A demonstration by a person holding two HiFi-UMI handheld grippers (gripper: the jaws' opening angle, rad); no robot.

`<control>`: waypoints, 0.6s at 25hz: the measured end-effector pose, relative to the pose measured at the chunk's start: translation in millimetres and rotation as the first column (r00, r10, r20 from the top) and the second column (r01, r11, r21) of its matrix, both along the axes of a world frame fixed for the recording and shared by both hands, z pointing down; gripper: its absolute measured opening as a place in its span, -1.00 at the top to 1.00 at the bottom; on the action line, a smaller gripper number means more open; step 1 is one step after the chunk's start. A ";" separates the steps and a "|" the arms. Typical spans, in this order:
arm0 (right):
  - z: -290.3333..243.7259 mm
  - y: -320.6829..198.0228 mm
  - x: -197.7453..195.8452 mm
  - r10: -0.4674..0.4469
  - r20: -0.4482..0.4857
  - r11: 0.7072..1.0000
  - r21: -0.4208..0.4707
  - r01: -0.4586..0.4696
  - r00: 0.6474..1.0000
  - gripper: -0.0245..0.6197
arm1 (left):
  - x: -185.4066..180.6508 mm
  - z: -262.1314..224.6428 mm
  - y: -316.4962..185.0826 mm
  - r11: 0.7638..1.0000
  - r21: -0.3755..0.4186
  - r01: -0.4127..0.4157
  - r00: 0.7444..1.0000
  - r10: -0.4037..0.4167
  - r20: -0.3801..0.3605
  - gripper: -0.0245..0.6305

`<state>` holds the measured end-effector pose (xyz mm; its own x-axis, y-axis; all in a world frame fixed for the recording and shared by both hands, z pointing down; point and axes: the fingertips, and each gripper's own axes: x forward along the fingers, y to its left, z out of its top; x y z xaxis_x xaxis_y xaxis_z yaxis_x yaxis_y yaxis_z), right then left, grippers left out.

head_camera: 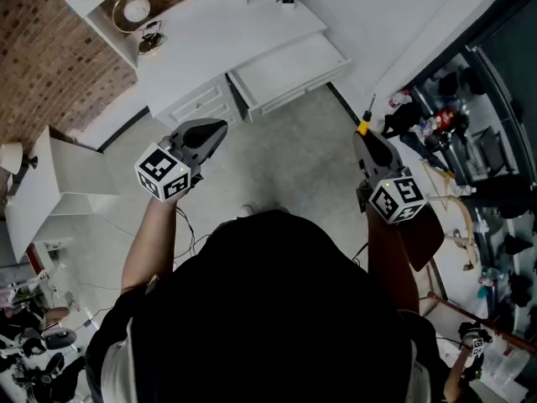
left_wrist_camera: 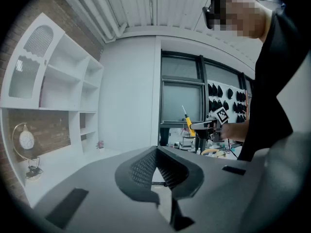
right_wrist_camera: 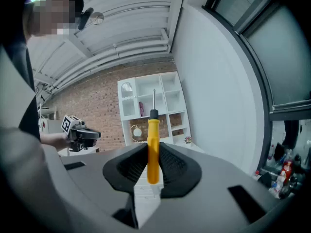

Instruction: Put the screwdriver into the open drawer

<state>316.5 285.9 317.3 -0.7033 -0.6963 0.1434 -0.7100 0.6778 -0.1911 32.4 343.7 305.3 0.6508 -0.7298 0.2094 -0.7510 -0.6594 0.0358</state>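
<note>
Firmly, the right gripper (head_camera: 364, 139) pinched the yellow-handled screwdriver (right_wrist_camera: 153, 144) between its jaws, while the left gripper (head_camera: 216, 128) kept its jaws pressed together on nothing, both above pale floor (head_camera: 285, 166) near the white desk (head_camera: 218, 32), whose open drawer (head_camera: 289, 70) jutted out, a brick wall (head_camera: 50, 49) beside the desk.

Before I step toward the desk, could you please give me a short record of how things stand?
Left gripper: jaws together at the tips, nothing between them
Right gripper: shut on the screwdriver
Screwdriver: yellow handle clamped between the jaws, metal shaft pointing out past them
Drawer: pulled open from the white desk; nothing visible inside from the head view
Screwdriver to drawer: apart; the screwdriver is held above the floor, to the right of the drawer
Task state: screwdriver not yet in the drawer
</note>
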 end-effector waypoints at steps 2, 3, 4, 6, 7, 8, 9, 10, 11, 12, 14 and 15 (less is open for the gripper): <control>0.9 -0.5 1.9 -0.003 -0.002 1.000 0.002 0.003 1.000 0.68 | 3.7 -1.1 -0.8 1.000 0.004 0.001 1.000 -0.001 0.003 0.88; 1.5 -0.7 2.6 -0.006 -0.003 1.000 0.003 0.006 1.000 0.68 | 5.5 -1.2 -1.0 1.000 0.006 0.002 1.000 -0.002 0.002 0.88; 2.4 -0.8 3.3 -0.011 -0.004 1.000 0.003 0.011 1.000 0.68 | 7.4 -1.1 -0.9 1.000 0.008 0.004 1.000 -0.004 0.001 0.88; 4.9 -1.4 4.5 -0.023 -0.008 1.000 0.007 0.023 1.000 0.68 | 11.7 -0.5 -0.8 1.000 0.010 0.009 1.000 -0.009 -0.004 0.88; 6.3 -2.3 5.5 -0.028 -0.009 1.000 0.010 0.028 1.000 0.68 | 14.5 0.0 -1.0 1.000 0.009 0.011 1.000 -0.011 -0.004 0.88; 7.8 -3.5 6.9 -0.032 -0.007 0.999 0.009 0.032 0.999 0.68 | 18.1 1.0 -1.2 1.000 0.007 0.012 1.000 -0.012 -0.004 0.88; 9.1 -5.0 9.1 -0.033 -0.001 0.999 0.006 0.033 0.999 0.68 | 22.3 2.4 -1.2 1.000 0.002 0.011 1.000 -0.011 -0.003 0.88; 10.2 -6.3 11.8 -0.033 0.010 0.999 0.000 0.033 0.999 0.68 | 26.9 4.2 -0.8 1.000 -0.004 0.007 1.000 -0.007 0.000 0.88; 10.8 -7.5 14.6 -0.032 0.022 0.999 -0.008 0.032 0.999 0.68 | 31.2 5.8 -0.7 1.000 -0.010 0.001 1.000 -0.001 0.006 0.88; 11.0 -8.6 16.9 -0.033 0.033 0.999 -0.015 0.033 0.999 0.68 | 35.0 6.9 -1.2 1.000 -0.014 -0.004 1.000 0.005 0.012 0.88; 11.1 -10.6 20.7 -0.036 0.040 0.999 -0.022 0.037 0.999 0.68 | 40.1 6.1 -4.1 1.000 -0.016 -0.010 1.000 0.010 0.020 0.88; 11.6 -11.5 22.3 -0.037 0.038 0.999 -0.023 0.038 0.999 0.67 | 41.6 4.8 -5.7 1.000 -0.015 -0.010 1.000 0.010 0.019 0.88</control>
